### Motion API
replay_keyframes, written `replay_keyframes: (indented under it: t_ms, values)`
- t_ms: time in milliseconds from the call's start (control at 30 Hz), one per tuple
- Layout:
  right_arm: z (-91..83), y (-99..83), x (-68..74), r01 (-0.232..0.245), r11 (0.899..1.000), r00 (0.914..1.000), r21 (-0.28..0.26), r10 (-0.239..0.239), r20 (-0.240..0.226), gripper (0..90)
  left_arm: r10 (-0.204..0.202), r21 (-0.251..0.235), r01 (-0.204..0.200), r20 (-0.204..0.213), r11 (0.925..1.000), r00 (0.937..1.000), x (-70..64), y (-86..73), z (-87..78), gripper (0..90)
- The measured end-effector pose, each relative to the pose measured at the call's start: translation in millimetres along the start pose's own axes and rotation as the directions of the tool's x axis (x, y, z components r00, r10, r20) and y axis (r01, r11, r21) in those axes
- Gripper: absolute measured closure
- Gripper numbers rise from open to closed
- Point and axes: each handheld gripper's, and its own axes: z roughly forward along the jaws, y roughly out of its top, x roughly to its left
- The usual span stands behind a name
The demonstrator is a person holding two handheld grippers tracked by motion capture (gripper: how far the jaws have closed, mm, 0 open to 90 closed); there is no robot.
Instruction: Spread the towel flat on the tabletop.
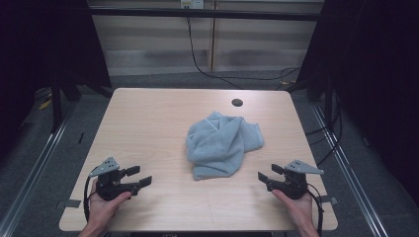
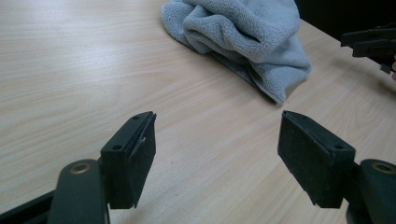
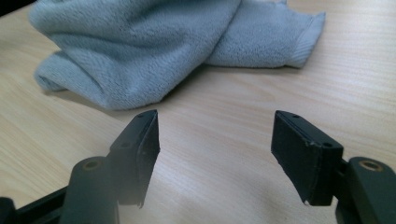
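Note:
A crumpled light blue towel (image 1: 222, 144) lies in a heap near the middle of the wooden table (image 1: 148, 123). My left gripper (image 1: 140, 176) rests low at the front left, open and empty, pointing right toward the towel (image 2: 243, 37). At the front right my right gripper (image 1: 269, 175) is open too, with nothing between its jaws, pointing left at the towel (image 3: 140, 46). Both grippers stand well apart from the cloth. In the left gripper view the right gripper's fingers (image 2: 371, 42) show at the far right.
A round cable hole (image 1: 237, 102) sits near the table's back edge. Black frame posts stand at both sides and cables (image 1: 197, 59) trail on the floor behind. Bare tabletop lies left of the towel and along the front edge.

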Motion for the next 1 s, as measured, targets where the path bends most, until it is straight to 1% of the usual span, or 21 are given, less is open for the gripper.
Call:
replay_keyframes:
  t_ms: [100, 167, 200, 233, 300, 367, 400, 433, 467, 567, 600, 633, 667, 700, 733, 800, 833, 900, 933, 967, 1000]
  values:
    - [2.2, -0.1, -0.4, -0.008, 1.000, 1.0000, 0.007, 0.008, -0.001, 32.6, -0.001, 0.007, 0.001, 0.004, 1.0000, 1.0000, 0.3, -0.8, 0.1, 27.8]
    - [1.9, 0.7, -0.7, -0.015, 1.000, 0.9998, -0.006, 0.015, -0.011, 32.6, -0.018, 0.005, 0.018, 0.009, 0.9998, 0.9998, 2.0, -1.2, 0.1, 27.8]
    - [1.1, 1.4, -1.1, -0.027, 1.000, 0.9993, -0.015, 0.027, -0.025, 32.6, -0.013, 0.007, 0.013, 0.000, 0.9999, 0.9999, 2.3, -1.2, 0.0, 27.8]
    - [0.0, 3.9, -1.4, -0.028, 0.999, 0.9979, -0.022, 0.027, -0.060, 33.1, -0.012, 0.009, 0.012, -0.010, 0.9999, 0.9999, 2.2, -1.4, 0.0, 28.0]
    - [-0.1, 5.6, -0.6, -0.028, 1.000, 0.9972, -0.013, 0.027, -0.069, 34.3, -0.017, 0.025, 0.018, -0.020, 0.9995, 0.9997, 2.7, -1.6, 0.3, 28.2]
    - [4.6, 10.8, 1.7, -0.018, 0.999, 0.9943, 0.029, 0.021, -0.105, 36.8, -0.025, 0.038, 0.025, -0.006, 0.9990, 0.9997, 2.6, -2.5, 0.3, 28.8]
    - [4.6, 10.8, 1.7, -0.018, 0.999, 0.9943, 0.029, 0.021, -0.105, 36.8, -0.026, 0.040, 0.026, -0.005, 0.9989, 0.9997, 2.1, -2.9, 0.1, 28.8]
    - [8.2, 14.9, 4.6, 0.015, 0.999, 0.9964, 0.052, -0.010, -0.085, 35.9, -0.020, 0.043, 0.020, -0.004, 0.9989, 0.9998, 1.7, -3.0, -0.4, 29.3]
    - [9.8, 16.9, 5.2, 0.017, 0.998, 0.9945, 0.058, -0.011, -0.104, 36.3, -0.026, 0.041, 0.026, 0.006, 0.9988, 0.9996, 0.7, -3.2, -0.6, 30.7]
    - [12.6, 21.2, 8.0, 0.026, 0.998, 0.9925, 0.061, -0.019, -0.121, 36.3, -0.018, 0.024, 0.017, 0.047, 0.9996, 0.9987, -2.1, -2.0, -3.2, 34.9]
    - [15.3, 23.8, 9.5, 0.037, 0.998, 0.9911, 0.058, -0.029, -0.130, 36.1, -0.012, 0.019, 0.011, 0.055, 0.9998, 0.9984, -3.4, -1.6, -3.9, 35.6]
    - [22.8, 30.0, 11.9, 0.048, 0.995, 0.9853, 0.082, -0.034, -0.167, 35.6, -0.011, 0.024, 0.009, 0.072, 0.9997, 0.9974, -4.8, -1.7, -2.8, 38.1]
    - [22.8, 30.0, 11.9, 0.048, 0.995, 0.9853, 0.082, -0.034, -0.167, 35.6, -0.011, 0.024, 0.009, 0.072, 0.9997, 0.9974, -4.8, -1.7, -2.8, 38.3]
    - [31.5, 37.3, 13.2, 0.041, 0.996, 0.9797, 0.083, -0.024, -0.199, 34.0, -0.024, 0.052, 0.018, 0.114, 0.9985, 0.9932, -4.8, -2.7, 0.2, 39.4]
    - [36.3, 41.6, 13.9, 0.048, 0.995, 0.9772, 0.090, -0.028, -0.210, 33.7, -0.024, 0.052, 0.018, 0.114, 0.9985, 0.9932, -4.8, -2.7, 0.2, 39.0]
    - [45.2, 49.6, 16.3, 0.058, 0.994, 0.9785, 0.096, -0.037, -0.203, 32.8, -0.028, 0.067, 0.020, 0.120, 0.9976, 0.9924, -6.0, -3.2, 3.7, 40.0]
    - [49.8, 54.0, 17.2, 0.069, 0.992, 0.9774, 0.101, -0.047, -0.206, 30.4, -0.042, 0.072, 0.031, 0.150, 0.9969, 0.9878, -6.4, -2.7, 5.7, 42.3]
    - [53.6, 58.5, 17.9, 0.073, 0.993, 0.9774, 0.093, -0.053, -0.205, 29.9, -0.031, 0.065, 0.022, 0.142, 0.9977, 0.9894, -7.8, -2.5, 5.9, 42.8]
    - [61.0, 68.7, 18.4, 0.063, 0.994, 0.9761, 0.086, -0.043, -0.213, 27.2, -0.014, 0.055, 0.007, 0.126, 0.9985, 0.9919, -9.7, -2.4, 5.5, 43.5]
    - [64.8, 74.1, 18.2, 0.062, 0.995, 0.9758, 0.075, -0.044, -0.214, 26.0, -0.003, 0.039, -0.003, 0.127, 0.9992, 0.9919, -11.3, -2.2, 5.0, 46.4]
    - [68.6, 79.6, 18.0, 0.062, 0.996, 0.9759, 0.070, -0.045, -0.214, 25.5, 0.002, 0.040, -0.008, 0.130, 0.9992, 0.9915, -11.8, -2.1, 5.2, 50.9]
